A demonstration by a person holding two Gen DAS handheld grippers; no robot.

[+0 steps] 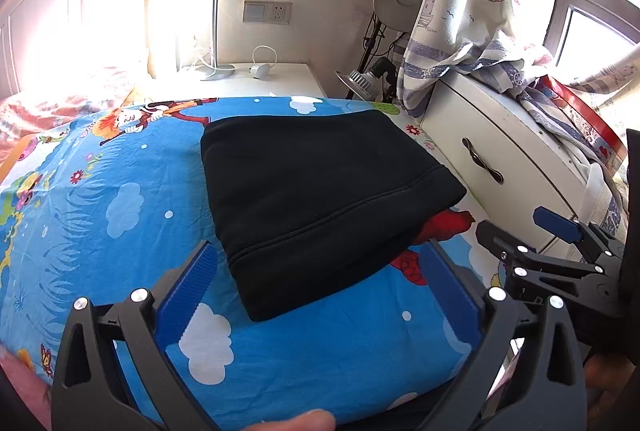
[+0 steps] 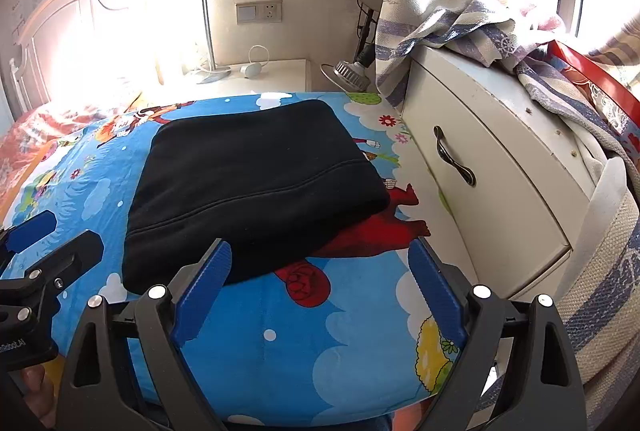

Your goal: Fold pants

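We had both wrist cams near the bed's edge, angled down across the cartoon sheet [image 1: 120, 191] toward the wall socket [image 2: 259, 12]. Left view sat left of right; both shared the folded black pants [image 1: 320, 191] and white cabinet [image 2: 500, 171].

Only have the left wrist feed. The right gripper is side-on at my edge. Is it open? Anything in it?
Observer: In the right wrist view the right gripper is wide open. Nothing sits between its blue ribbed pads, only the blue cartoon-print bedsheet below.
Operator: How close to the work?
Observer: Its left pad overlaps the near edge of the folded black fleece pants in that view. I cannot tell if it touches.
Operator: Pants' near right corner?
Observer: It lies over a red cartoon figure printed on the sheet. The figure's legs stick out towards the white cabinet with a dark handle.
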